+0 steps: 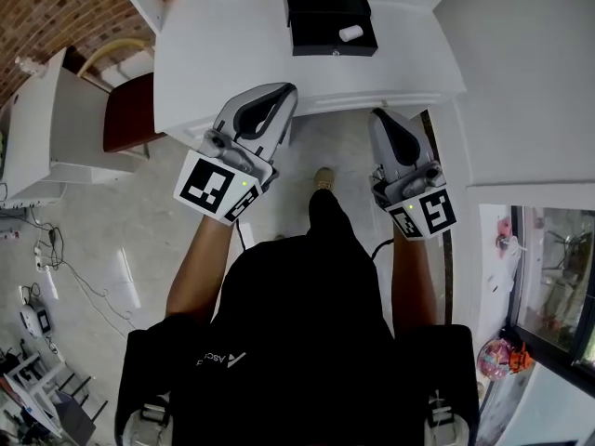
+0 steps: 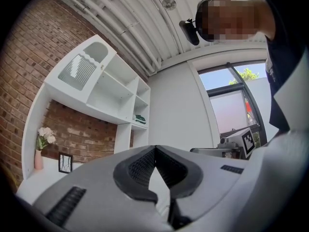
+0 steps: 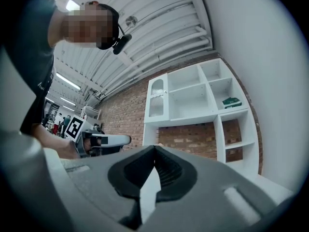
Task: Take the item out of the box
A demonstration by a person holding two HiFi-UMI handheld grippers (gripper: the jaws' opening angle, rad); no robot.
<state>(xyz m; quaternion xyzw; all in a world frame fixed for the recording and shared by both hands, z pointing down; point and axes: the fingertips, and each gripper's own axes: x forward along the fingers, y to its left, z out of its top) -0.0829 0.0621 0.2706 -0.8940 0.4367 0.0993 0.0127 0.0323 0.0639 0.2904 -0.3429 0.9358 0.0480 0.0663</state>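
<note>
White cylindrical item (image 1: pixel 351 33) lies at the right end of the open black box (image 1: pixel 325 12), which sits toward the far side of the white counter (image 1: pixel 232 54). Left tongs (image 1: pixel 284 91) and right tongs (image 1: pixel 379 116) hang near the counter's front edge, well apart from the box, both pinched together on nothing. Reaching well likely means opening one pair wide before descending, then closing across the cylinder's round side without nudging the box wall. Only the head view shows box and item; both gripper views tilt upward to white shelving (image 3: pixel 203 95) and ceiling.
</note>
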